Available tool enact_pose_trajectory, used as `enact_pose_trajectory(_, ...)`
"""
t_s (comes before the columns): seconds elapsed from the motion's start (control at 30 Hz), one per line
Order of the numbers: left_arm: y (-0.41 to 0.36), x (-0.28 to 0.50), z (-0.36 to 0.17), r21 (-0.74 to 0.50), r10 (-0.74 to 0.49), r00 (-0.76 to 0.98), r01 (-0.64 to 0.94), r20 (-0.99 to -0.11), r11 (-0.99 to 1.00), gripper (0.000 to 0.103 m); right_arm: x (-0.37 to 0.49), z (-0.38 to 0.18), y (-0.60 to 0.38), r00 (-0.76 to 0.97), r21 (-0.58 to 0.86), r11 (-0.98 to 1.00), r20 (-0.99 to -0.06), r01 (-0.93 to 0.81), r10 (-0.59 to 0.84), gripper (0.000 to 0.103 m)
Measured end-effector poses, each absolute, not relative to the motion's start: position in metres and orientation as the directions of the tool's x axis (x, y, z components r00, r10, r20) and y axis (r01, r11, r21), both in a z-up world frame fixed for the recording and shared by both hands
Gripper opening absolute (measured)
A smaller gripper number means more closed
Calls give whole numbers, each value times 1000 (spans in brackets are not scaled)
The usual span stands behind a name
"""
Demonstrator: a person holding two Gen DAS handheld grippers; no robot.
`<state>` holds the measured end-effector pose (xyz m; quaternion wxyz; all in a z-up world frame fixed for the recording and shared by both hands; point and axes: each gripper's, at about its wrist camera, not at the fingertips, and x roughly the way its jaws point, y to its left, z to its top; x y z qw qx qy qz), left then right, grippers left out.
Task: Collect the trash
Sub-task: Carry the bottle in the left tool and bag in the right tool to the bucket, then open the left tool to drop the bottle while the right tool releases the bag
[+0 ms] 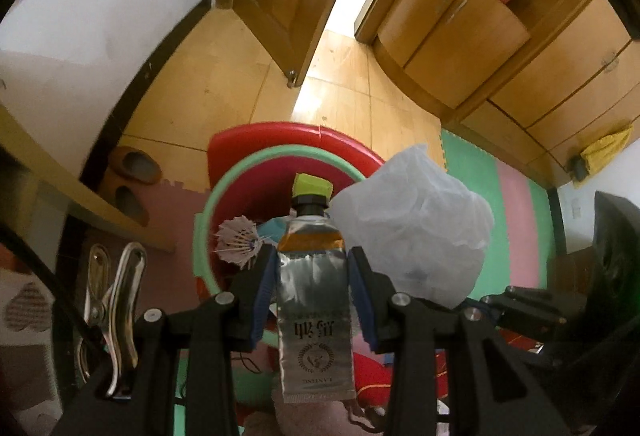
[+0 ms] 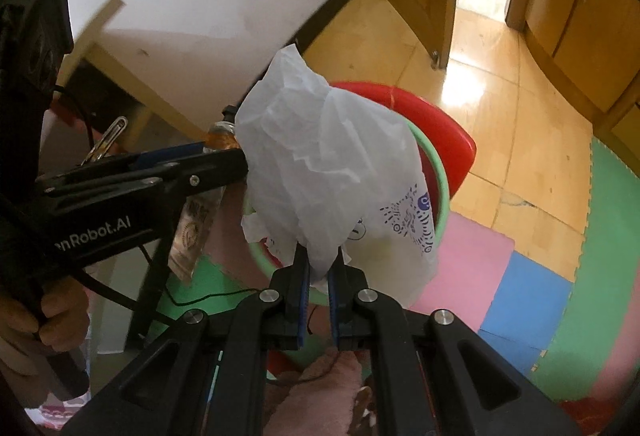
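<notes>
Clamping a small bottle (image 1: 314, 276) at frame centre, the left gripper (image 1: 314, 268) hung over the green-rimmed bucket (image 1: 208, 196); the right gripper (image 2: 318, 276) pinched a white plastic bag (image 2: 332, 164) above it. Dropped off-centre, the light bag might drift or catch the rim and land outside.

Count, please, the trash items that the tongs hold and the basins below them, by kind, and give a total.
Silver-labelled plastic bottle with a yellow-green cap, held in the left tongs: 1
Crumpled white plastic bag, held in the right tongs: 1
Round green-rimmed plastic basin: 1
Red plastic basin under it: 1
Total: 4
</notes>
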<state>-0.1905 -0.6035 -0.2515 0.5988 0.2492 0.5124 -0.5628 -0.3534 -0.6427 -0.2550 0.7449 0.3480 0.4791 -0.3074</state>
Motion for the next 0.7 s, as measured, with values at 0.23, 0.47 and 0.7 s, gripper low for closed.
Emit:
enact_pose_trajectory(0.23, -630, -190, -309, -283, -370, -173, 921, -913, 269, 38, -357, -304, -670, 306, 207, 567, -948, 797, -84, 9)
enact_pose_trajectory(0.47, -650, -186, -359, -259, -312, -164, 920, -936, 294, 38, -341, -345, -688, 289, 202, 573, -955, 795, -64, 9)
enact_pose_trajectory(0.7, -666, -179, -401, -236, -258, -154, 916, -954, 325, 38, -335, -380, -698, 235, 177, 564, -972, 807, -31, 9)
